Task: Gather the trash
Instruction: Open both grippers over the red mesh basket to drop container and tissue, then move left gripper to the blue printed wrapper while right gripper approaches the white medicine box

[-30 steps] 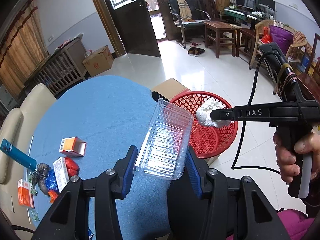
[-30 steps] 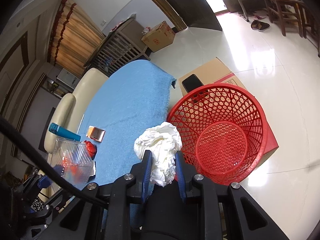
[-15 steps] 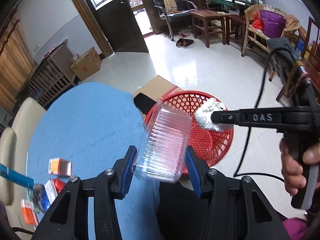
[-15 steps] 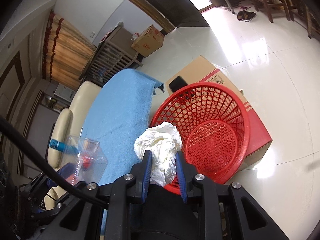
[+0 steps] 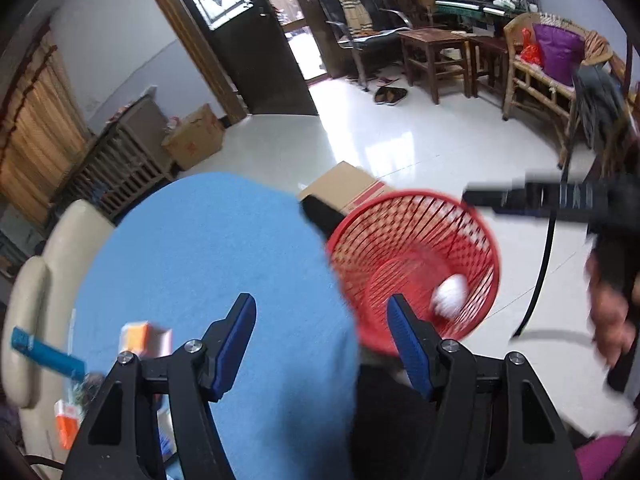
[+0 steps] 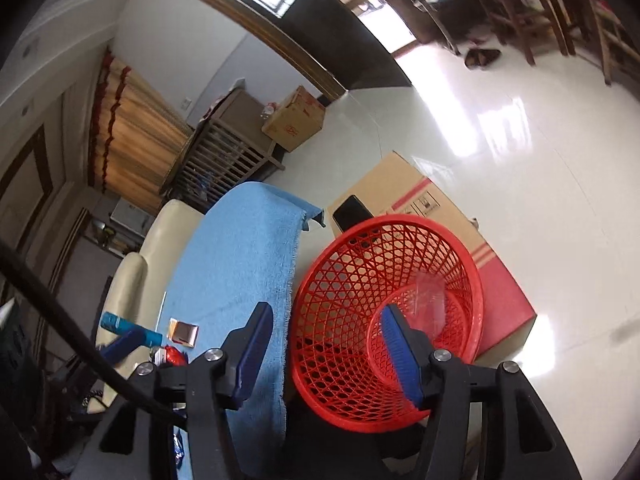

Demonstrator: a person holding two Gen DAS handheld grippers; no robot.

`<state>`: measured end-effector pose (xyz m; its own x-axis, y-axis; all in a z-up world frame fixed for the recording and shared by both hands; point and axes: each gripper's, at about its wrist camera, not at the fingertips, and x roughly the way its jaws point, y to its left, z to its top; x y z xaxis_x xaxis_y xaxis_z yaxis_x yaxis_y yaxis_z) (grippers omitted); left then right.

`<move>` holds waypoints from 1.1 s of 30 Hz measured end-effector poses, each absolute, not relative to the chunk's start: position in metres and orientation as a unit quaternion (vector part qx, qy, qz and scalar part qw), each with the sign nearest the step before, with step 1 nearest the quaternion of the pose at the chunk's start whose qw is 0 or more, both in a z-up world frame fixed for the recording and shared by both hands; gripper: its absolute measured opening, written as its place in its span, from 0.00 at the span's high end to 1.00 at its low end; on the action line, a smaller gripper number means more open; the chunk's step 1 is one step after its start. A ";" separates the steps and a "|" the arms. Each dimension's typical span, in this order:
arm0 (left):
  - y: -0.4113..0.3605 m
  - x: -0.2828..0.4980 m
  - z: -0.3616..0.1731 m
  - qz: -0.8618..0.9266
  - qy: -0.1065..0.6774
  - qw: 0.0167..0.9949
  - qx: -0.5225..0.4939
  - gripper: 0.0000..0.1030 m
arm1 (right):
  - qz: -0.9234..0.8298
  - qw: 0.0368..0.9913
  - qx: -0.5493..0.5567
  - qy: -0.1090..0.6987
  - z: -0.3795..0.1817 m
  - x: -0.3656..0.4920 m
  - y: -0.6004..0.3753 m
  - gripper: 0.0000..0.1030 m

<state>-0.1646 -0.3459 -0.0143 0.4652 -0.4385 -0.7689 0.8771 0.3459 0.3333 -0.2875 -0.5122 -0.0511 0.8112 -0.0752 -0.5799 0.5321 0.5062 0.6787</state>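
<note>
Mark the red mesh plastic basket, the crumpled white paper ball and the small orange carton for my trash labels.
red mesh plastic basket (image 6: 460, 240): right wrist view, far rim.
crumpled white paper ball (image 5: 451, 295): left wrist view, its middle.
small orange carton (image 5: 138, 336): left wrist view, orange face.

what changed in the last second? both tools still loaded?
No, both let go. The left tool is opening with nothing between its fingers; its clear plastic container is now in the red basket. The right tool is also opening and empty; its white tissue wad is in the basket too. Basket, blue cloth and the small boxes on it are unchanged.
</note>
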 end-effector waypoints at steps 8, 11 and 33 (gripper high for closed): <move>-0.219 -0.137 -0.015 -0.343 0.311 0.822 0.333 0.32 | -0.148 0.855 0.414 0.274 -0.028 -0.255 -0.475 0.41; -0.165 -0.112 -0.012 -0.300 0.335 0.845 0.290 0.32 | -0.126 0.863 0.387 0.298 -0.021 -0.232 -0.451 0.41; -0.010 -0.042 -0.066 -0.312 0.395 0.838 0.208 0.30 | 0.016 0.842 0.208 0.497 -0.012 0.017 -0.250 0.41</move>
<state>-0.0416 -0.0100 -0.0664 0.4931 -0.3592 -0.7923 0.6885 0.7179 0.1030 0.0167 -0.2504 -0.0118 0.5057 0.2338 -0.8304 0.1799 0.9128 0.3666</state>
